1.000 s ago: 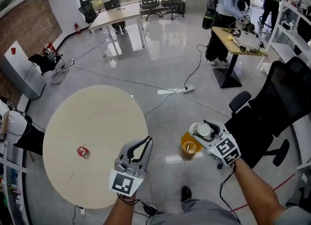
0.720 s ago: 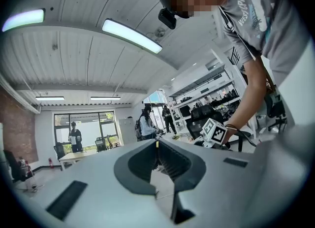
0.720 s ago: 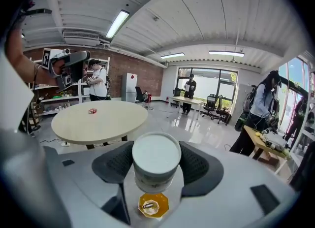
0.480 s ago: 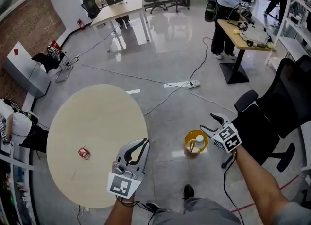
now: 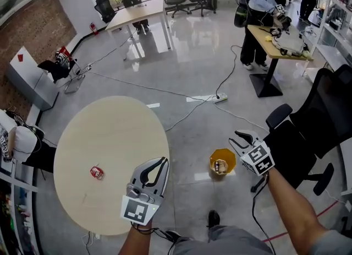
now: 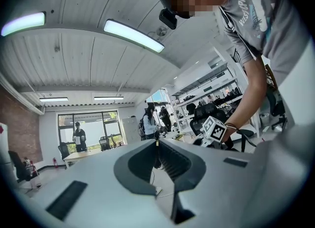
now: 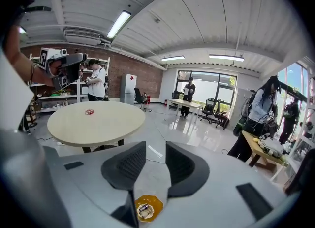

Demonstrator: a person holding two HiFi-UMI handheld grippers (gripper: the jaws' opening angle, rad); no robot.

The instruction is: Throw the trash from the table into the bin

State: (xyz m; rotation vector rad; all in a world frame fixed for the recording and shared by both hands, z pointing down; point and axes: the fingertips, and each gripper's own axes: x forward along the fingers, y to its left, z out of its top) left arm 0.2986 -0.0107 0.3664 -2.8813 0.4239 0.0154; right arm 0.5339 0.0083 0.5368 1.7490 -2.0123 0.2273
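A small red piece of trash (image 5: 97, 172) (image 7: 89, 112) lies on the round beige table (image 5: 110, 133) (image 7: 98, 126). The yellow bin (image 5: 222, 161) (image 7: 147, 208) stands on the floor to the table's right, with a pale bottle lying inside it. My right gripper (image 5: 237, 140) (image 7: 155, 149) hovers just right of and above the bin. Its jaws are closing with a gap between them and nothing in it. My left gripper (image 5: 160, 162) (image 6: 157, 144) hangs over the table's near right edge, tips together and empty, well right of the red trash.
A black office chair (image 5: 308, 127) stands close behind my right gripper. A power strip (image 5: 217, 98) and cables run across the grey floor beyond the bin. People work at desks (image 5: 278, 42) farther back. My shoe (image 5: 212, 218) is near the bin.
The pale bottle that my right gripper held over the bin has dropped into it. That gripper shifted right and lower, and its jaws narrowed. The left gripper barely moved.
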